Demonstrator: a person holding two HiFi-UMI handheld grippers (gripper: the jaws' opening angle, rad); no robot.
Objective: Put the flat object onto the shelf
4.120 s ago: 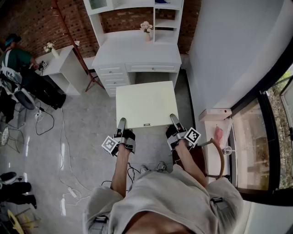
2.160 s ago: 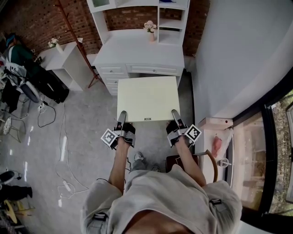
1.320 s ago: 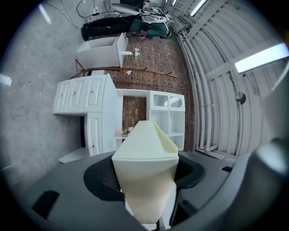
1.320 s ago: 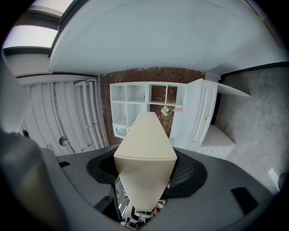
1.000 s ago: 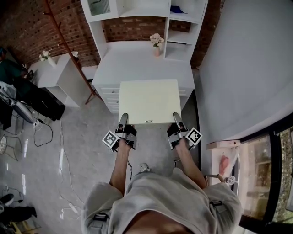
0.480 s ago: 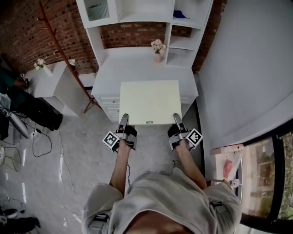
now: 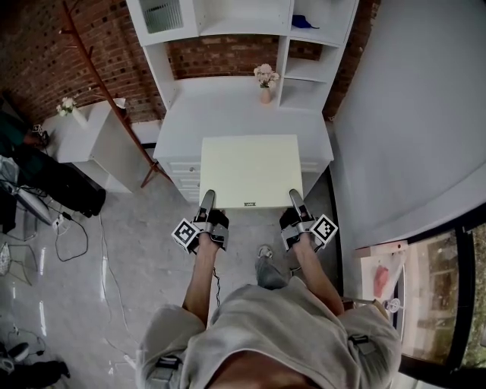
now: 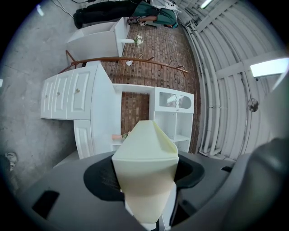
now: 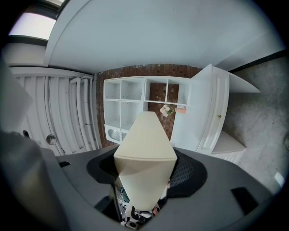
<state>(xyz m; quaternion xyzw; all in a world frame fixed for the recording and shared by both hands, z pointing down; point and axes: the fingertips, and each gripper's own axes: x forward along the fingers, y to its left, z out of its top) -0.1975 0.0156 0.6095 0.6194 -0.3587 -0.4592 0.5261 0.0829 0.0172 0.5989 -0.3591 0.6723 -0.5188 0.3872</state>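
A pale cream flat board [image 7: 249,170] is held level in front of me, its far part over the white desk top [image 7: 228,110]. My left gripper [image 7: 206,202] is shut on its near left corner and my right gripper [image 7: 295,200] is shut on its near right corner. In the left gripper view the board [image 8: 145,171] fills the space between the jaws; in the right gripper view the board [image 9: 145,158] does the same. The white shelf unit [image 7: 250,30] rises behind the desk, with open compartments [image 9: 135,106].
A small vase of flowers [image 7: 265,80] stands on the desk near the shelf's right column. A blue item [image 7: 301,22] lies in an upper right compartment. A brick wall [image 7: 45,53] is behind, a white side table [image 7: 99,140] and a wooden coat stand [image 7: 114,106] to the left.
I have stepped closer to the desk with the board, so its far edge now reaches over the desk top. Both grippers keep their hold on the near corners.
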